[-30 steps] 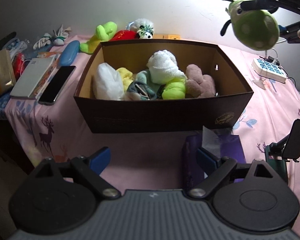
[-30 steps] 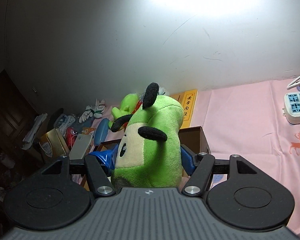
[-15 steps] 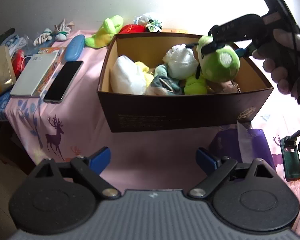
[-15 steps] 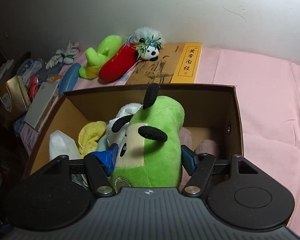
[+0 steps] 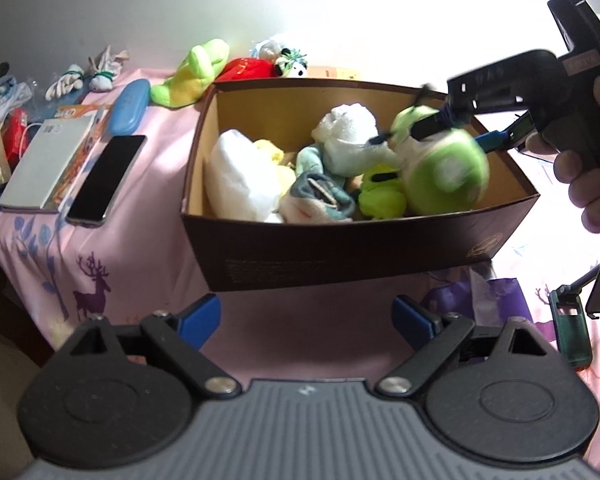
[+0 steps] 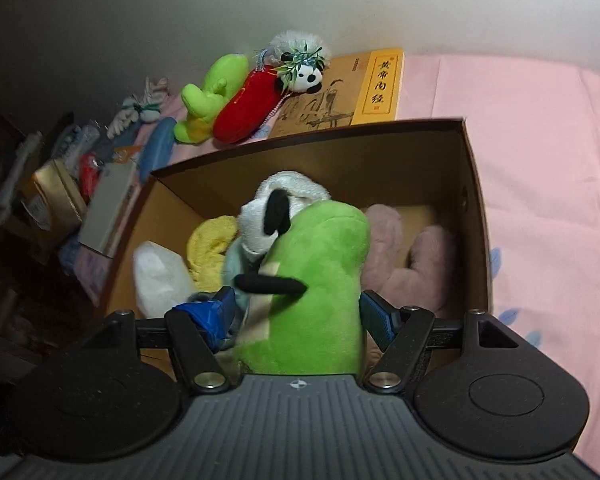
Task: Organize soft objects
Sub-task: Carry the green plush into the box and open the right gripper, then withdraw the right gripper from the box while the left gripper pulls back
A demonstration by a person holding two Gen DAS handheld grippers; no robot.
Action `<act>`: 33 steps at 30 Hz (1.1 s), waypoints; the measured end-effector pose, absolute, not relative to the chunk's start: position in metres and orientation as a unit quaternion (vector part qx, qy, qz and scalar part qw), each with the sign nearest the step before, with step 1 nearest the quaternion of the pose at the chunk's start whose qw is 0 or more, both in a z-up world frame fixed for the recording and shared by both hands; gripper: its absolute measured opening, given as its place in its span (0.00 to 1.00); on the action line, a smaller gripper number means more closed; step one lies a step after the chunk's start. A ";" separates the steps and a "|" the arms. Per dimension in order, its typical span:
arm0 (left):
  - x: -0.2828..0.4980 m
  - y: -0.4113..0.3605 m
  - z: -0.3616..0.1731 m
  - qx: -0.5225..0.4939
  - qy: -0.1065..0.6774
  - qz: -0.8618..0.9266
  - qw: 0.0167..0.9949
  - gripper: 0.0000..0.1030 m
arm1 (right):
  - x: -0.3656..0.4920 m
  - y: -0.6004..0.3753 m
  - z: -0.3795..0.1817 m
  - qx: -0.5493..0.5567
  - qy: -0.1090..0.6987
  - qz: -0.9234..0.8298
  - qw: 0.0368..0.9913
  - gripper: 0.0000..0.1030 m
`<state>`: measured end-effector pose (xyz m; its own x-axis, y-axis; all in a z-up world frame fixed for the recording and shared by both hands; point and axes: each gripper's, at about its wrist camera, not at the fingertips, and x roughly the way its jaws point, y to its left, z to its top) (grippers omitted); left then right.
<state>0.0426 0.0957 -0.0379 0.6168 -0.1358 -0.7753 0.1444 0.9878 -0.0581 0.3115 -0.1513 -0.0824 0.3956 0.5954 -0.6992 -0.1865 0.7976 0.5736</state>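
From the left wrist view, the green plush (image 5: 444, 172) has come down from high above the bench (image 5: 148, 256) a second ago into the right end of the cardboard box (image 5: 340, 248), where it now sits against the lime toy (image 5: 380, 196) and the white towel bundle (image 5: 348, 136). The right hand-held gripper (image 5: 466, 130) has followed it down and its fingers look spread to either side of the plush's top; motion blur makes it hard to say whether the toy has already dropped free. So this placement looks nearly done. The left hand-held gripper (image 5: 306, 316) hovers in front of the box, jaws wide apart and holding nothing.

From the right wrist view, the green plush (image 6: 320, 280) stands between the blue pads (image 6: 374, 320) of the right hand-held gripper (image 6: 296, 316). The left pad shows a gap from the plush's side, while the right pad lies right at its edge, so the grip appears to be loosened rather than squeezing. Below it lie the pink plush (image 6: 424, 264) and the yellow cloth (image 6: 212, 240). Behind the box, a green frog toy (image 6: 208, 104), a red plush (image 6: 252, 100) and a panda (image 6: 300, 72) lie outside it, probably next to collect.
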 end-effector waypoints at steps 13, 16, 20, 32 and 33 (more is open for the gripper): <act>0.046 0.090 -0.032 0.013 0.431 -0.055 0.901 0.90 | 0.267 -0.159 -0.055 0.210 0.423 0.205 0.857 0.52; 0.048 0.087 -0.025 0.020 0.426 -0.036 0.904 0.90 | 0.245 -0.162 -0.045 0.205 0.399 0.205 0.870 0.52; 0.044 0.078 -0.015 0.034 0.418 -0.013 0.908 0.90 | 0.215 -0.168 -0.033 0.182 0.366 0.190 0.893 0.52; 0.008 0.022 0.003 0.055 0.414 0.030 0.908 0.90 | 0.129 -0.221 -0.023 0.167 0.301 0.153 0.926 0.52; 0.003 0.016 0.004 0.056 0.414 0.033 0.908 0.90 | 0.121 -0.227 -0.023 0.169 0.296 0.149 0.928 0.52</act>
<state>0.0027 0.0160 0.0043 0.6549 0.1064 -0.7482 -0.0131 0.9915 0.1295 0.1209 -0.2268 -0.0230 0.7808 0.3759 -0.4990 -0.1759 0.8987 0.4019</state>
